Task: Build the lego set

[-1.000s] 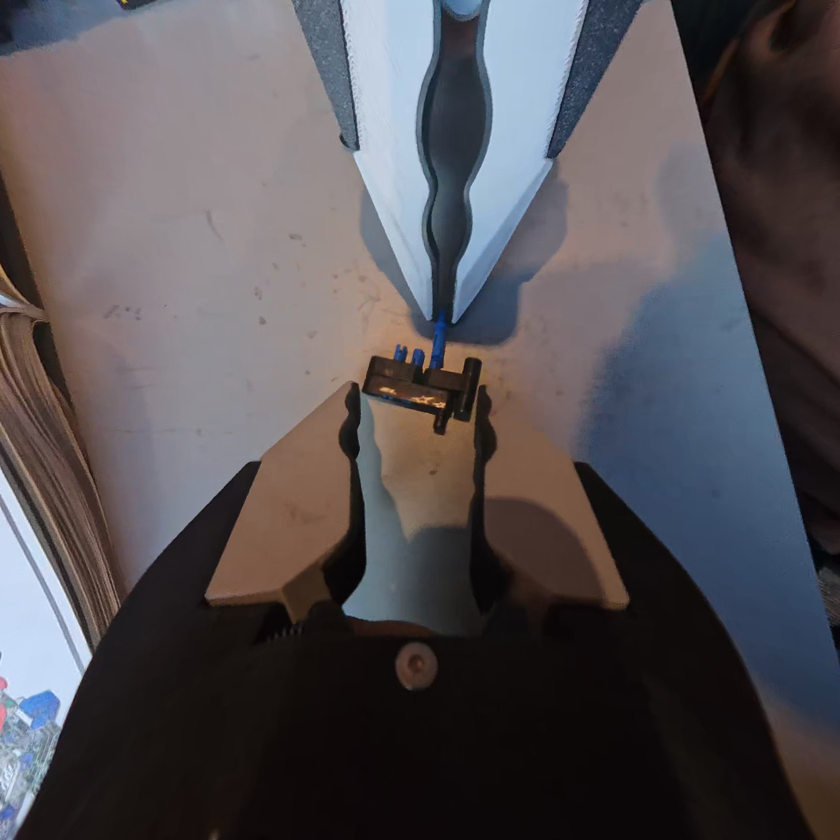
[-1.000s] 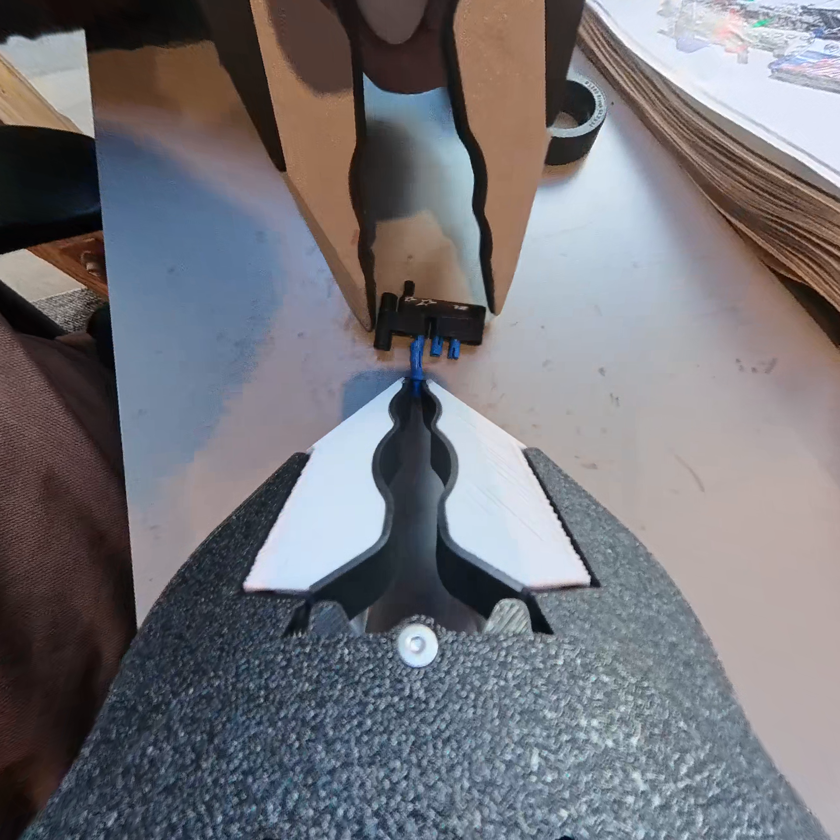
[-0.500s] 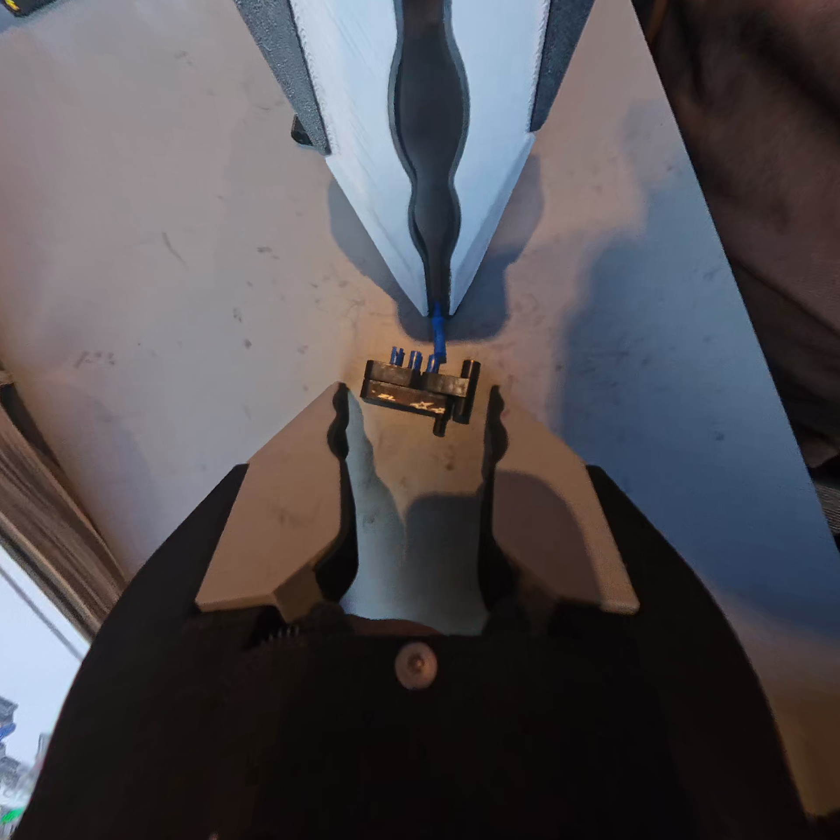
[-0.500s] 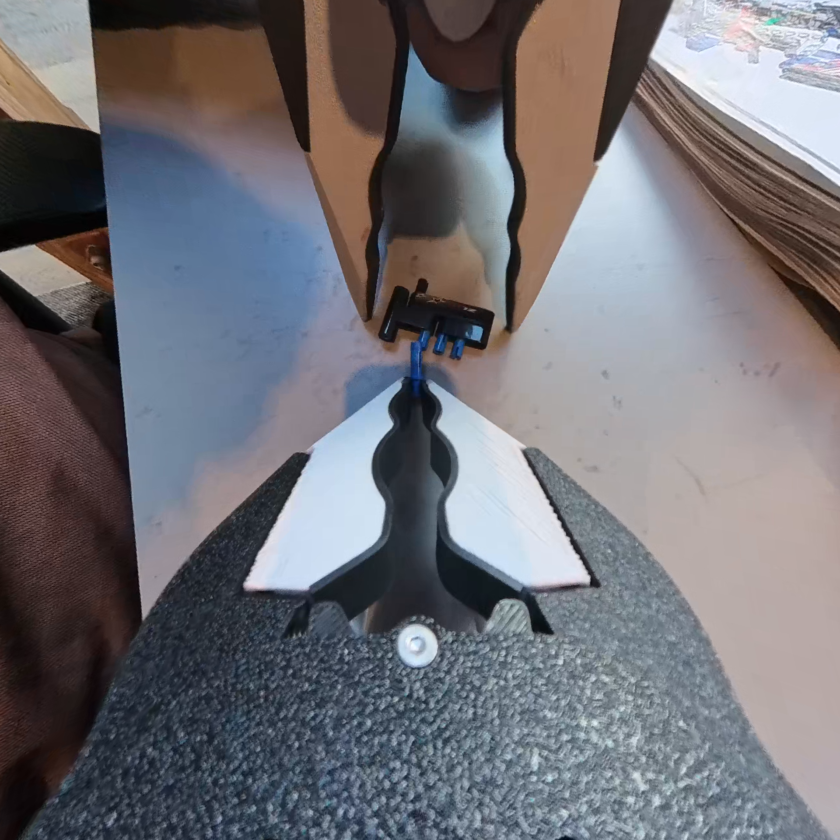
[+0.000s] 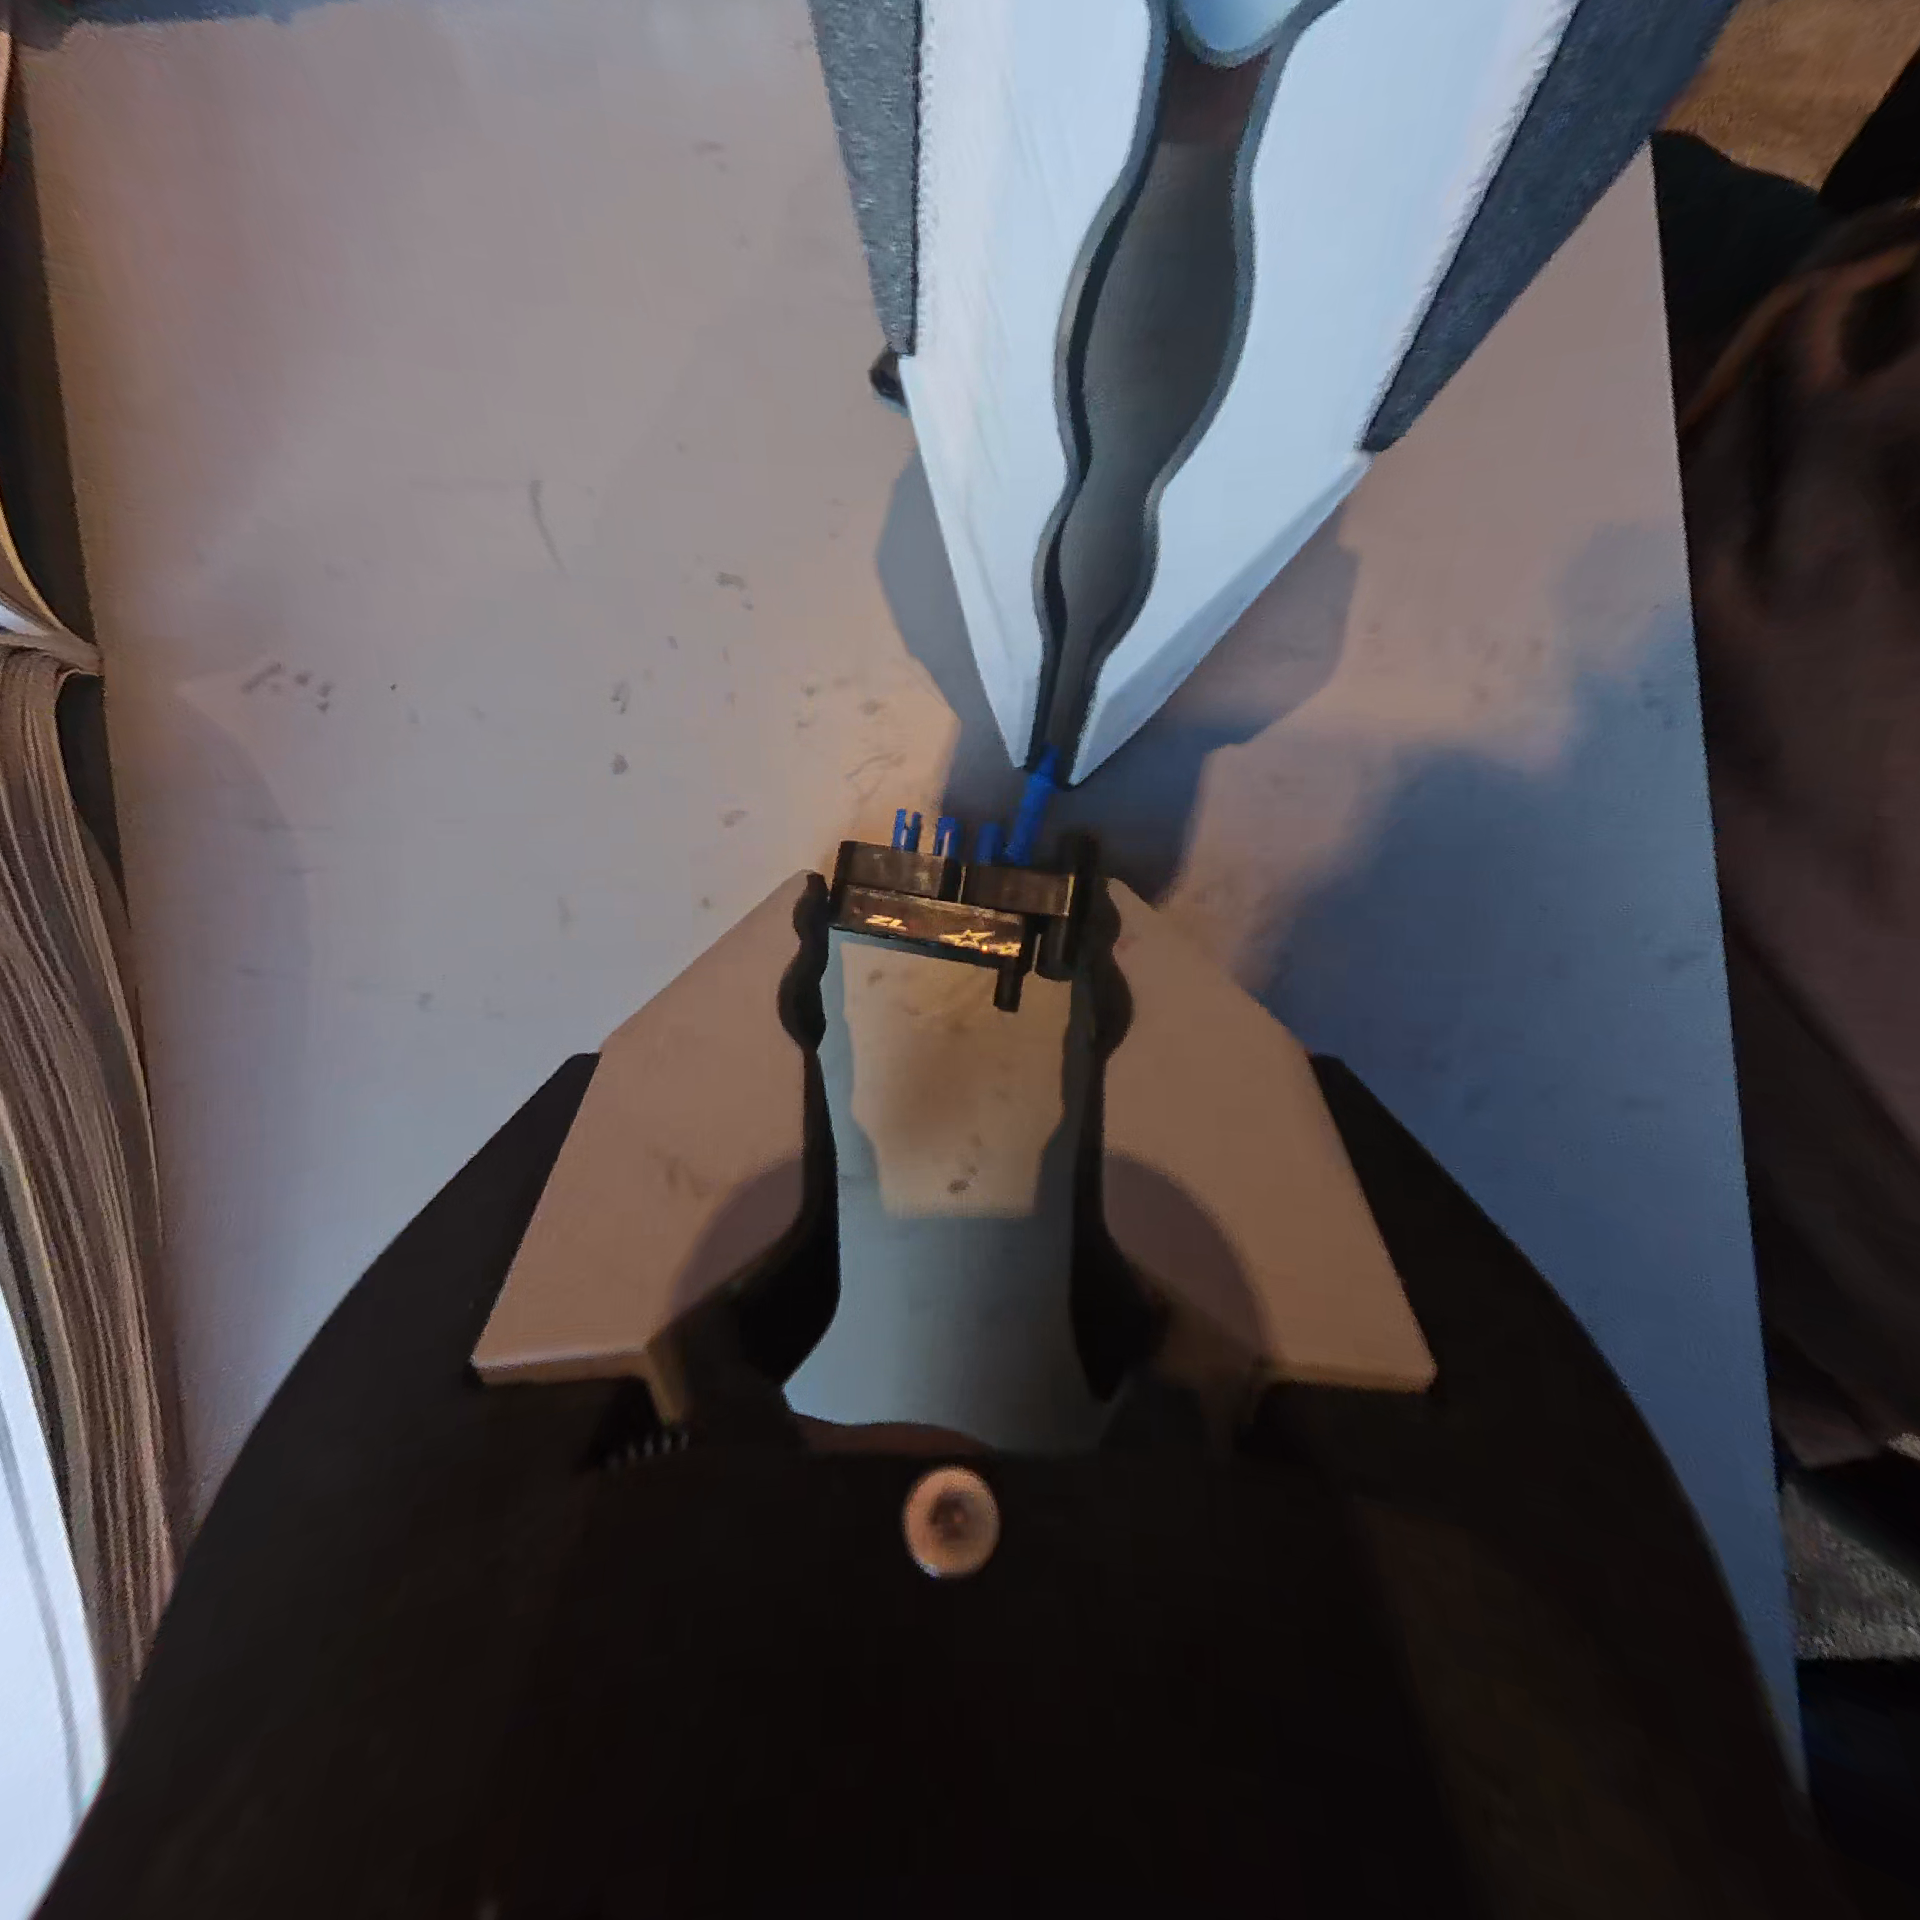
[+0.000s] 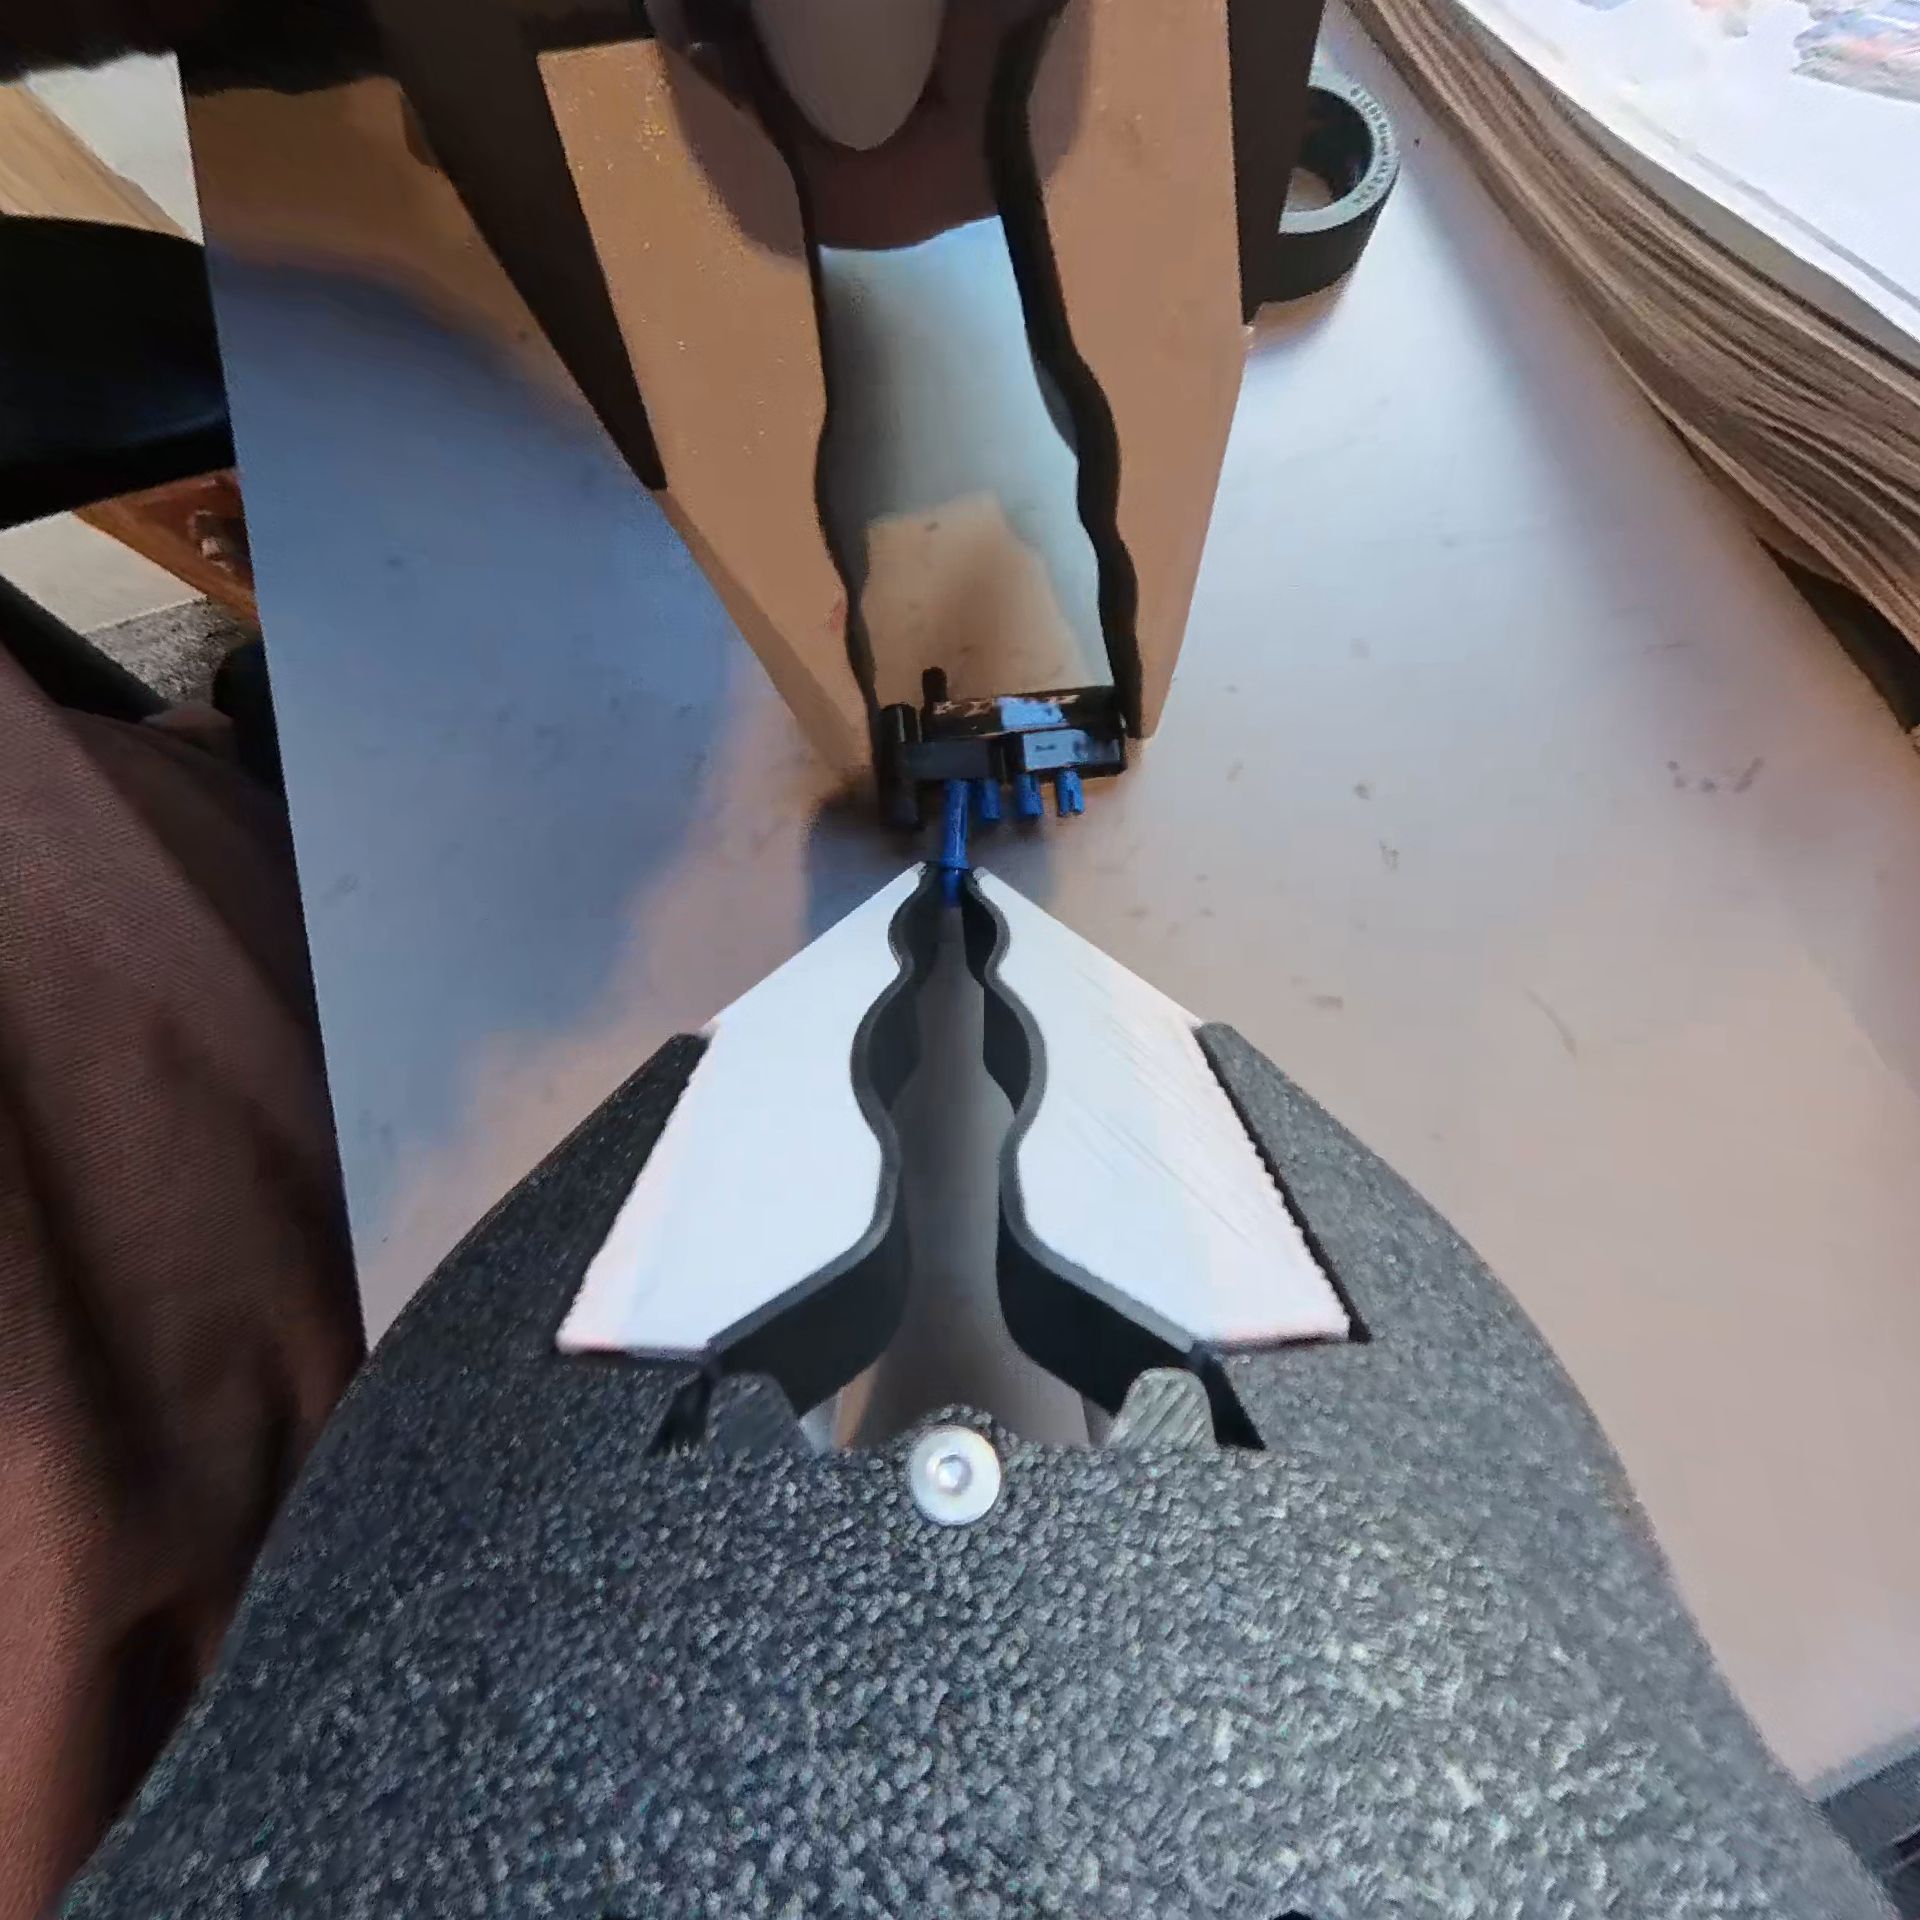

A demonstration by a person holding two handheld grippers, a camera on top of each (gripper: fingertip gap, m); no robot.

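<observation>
A small black lego assembly (image 5: 956, 909) with three short blue pins in its far side sits between the tan fingertips of my left gripper (image 5: 961, 899), held just above the table. My right gripper (image 5: 1051, 767), with white fingers, comes in from the far side. It is shut on a longer blue pin (image 5: 1037, 800) whose free end touches the assembly beside the other pins. In the right wrist view my right gripper (image 6: 948, 878) holds the blue pin (image 6: 952, 831) against the black assembly (image 6: 1003, 743), which my left gripper (image 6: 1003, 727) clamps by its ends.
A thick instruction book lies along the table's side (image 5: 62, 1039) (image 6: 1714, 260). A black rubber ring (image 6: 1340, 177) lies behind the left gripper. A person's brown clothing (image 6: 125, 1039) is at the table edge (image 6: 301, 935), near a black chair part (image 6: 94, 364). The grippers are tip to tip, or close to it.
Half a second ago the left jaws stood slightly wider and the assembly hung tilted. Now they press on its ends and it sits level. The right gripper still holds the pin at the assembly.
</observation>
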